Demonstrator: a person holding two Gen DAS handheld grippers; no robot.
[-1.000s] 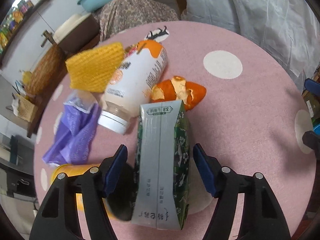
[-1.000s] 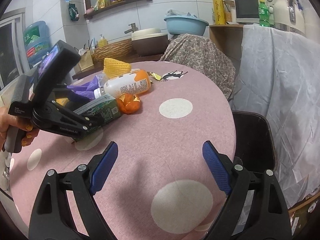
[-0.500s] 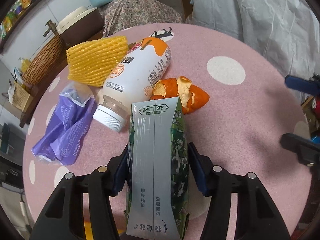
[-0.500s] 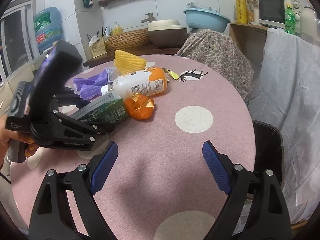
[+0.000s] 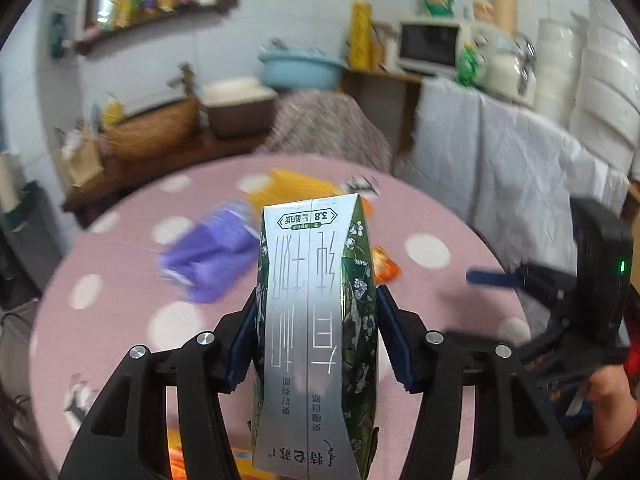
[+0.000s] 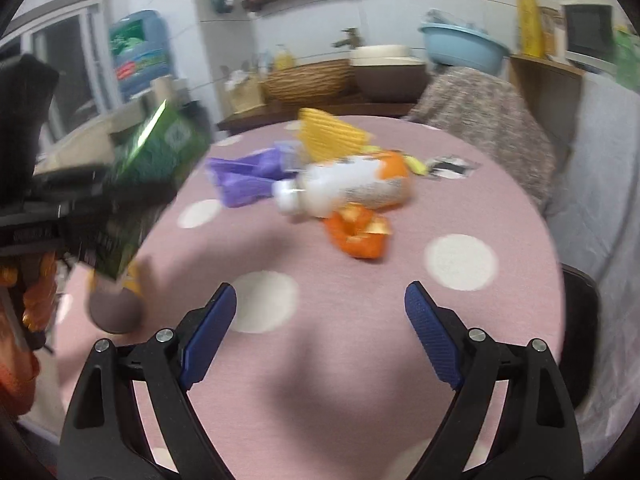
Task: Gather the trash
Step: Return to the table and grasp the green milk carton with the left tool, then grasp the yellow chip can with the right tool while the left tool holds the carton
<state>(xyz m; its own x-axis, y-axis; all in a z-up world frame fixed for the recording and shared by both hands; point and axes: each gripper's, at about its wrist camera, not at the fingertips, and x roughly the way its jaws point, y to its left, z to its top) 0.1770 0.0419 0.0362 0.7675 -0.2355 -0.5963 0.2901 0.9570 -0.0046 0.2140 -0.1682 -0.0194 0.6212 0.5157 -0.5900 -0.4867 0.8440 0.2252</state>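
Left wrist: carton (image 5: pixel 316 320) now lifted off table (image 5: pixel 120 280).

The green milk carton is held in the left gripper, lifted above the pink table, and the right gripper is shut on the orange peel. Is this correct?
One part is wrong. The right gripper is open and holds nothing; the orange peel lies on the pink table ahead of it, as the right wrist view shows. The rest stands: the left gripper holds the green milk carton above the table.

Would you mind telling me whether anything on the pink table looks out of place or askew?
The white bottle lies tipped on its side among scattered litter: orange peel, a crumpled purple bag and yellow foam netting. Nothing appears spilled, though the frame is blurred.
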